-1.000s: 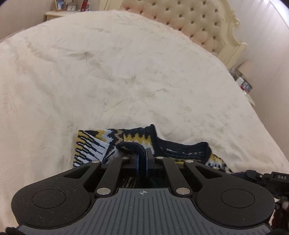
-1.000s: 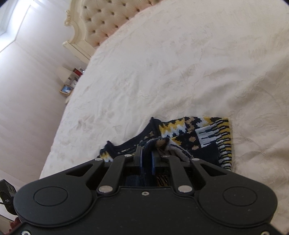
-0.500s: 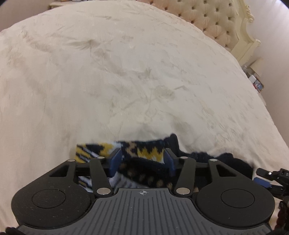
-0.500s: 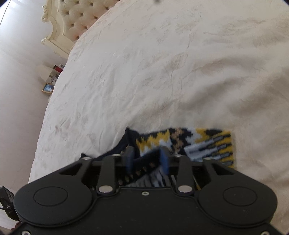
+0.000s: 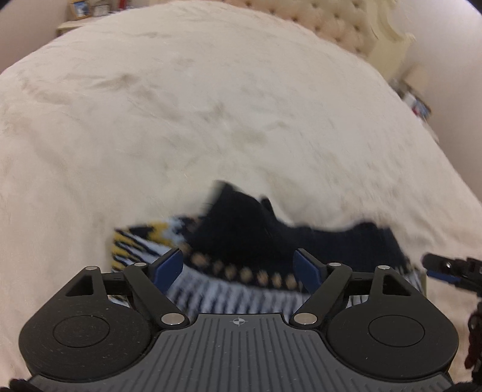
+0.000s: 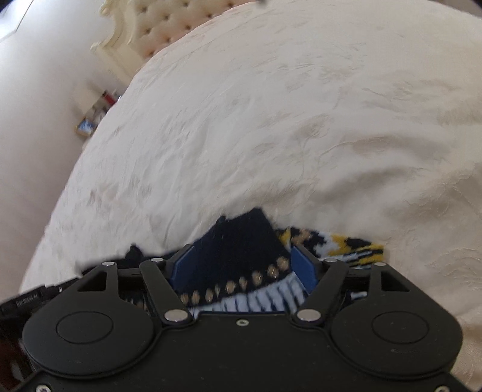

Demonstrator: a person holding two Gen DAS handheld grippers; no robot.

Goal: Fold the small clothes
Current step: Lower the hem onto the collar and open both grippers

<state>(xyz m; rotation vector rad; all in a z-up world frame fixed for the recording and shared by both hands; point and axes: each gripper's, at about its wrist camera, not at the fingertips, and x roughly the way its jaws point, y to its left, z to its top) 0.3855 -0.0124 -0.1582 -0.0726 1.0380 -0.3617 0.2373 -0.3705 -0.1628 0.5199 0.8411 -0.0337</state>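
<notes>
A small knitted garment (image 5: 241,238), navy with yellow, white and tan patterns, lies folded on the cream bedspread (image 5: 211,120). My left gripper (image 5: 239,267) is open, its blue pads wide apart just above the garment and holding nothing. In the right wrist view the same garment (image 6: 241,250) lies under my right gripper (image 6: 241,265), which is also open and empty. The right gripper's tip shows at the right edge of the left wrist view (image 5: 452,270). Both views are blurred by motion.
A tufted cream headboard (image 5: 346,27) stands at the far end of the bed. A bedside table with small items (image 5: 90,12) stands at the far left. Another low shelf with items (image 6: 93,114) stands beside the bed.
Both grippers were shut on the garment's edge a second ago. They have opened, let the fabric drop onto the bed in a fold, and are pulling back.
</notes>
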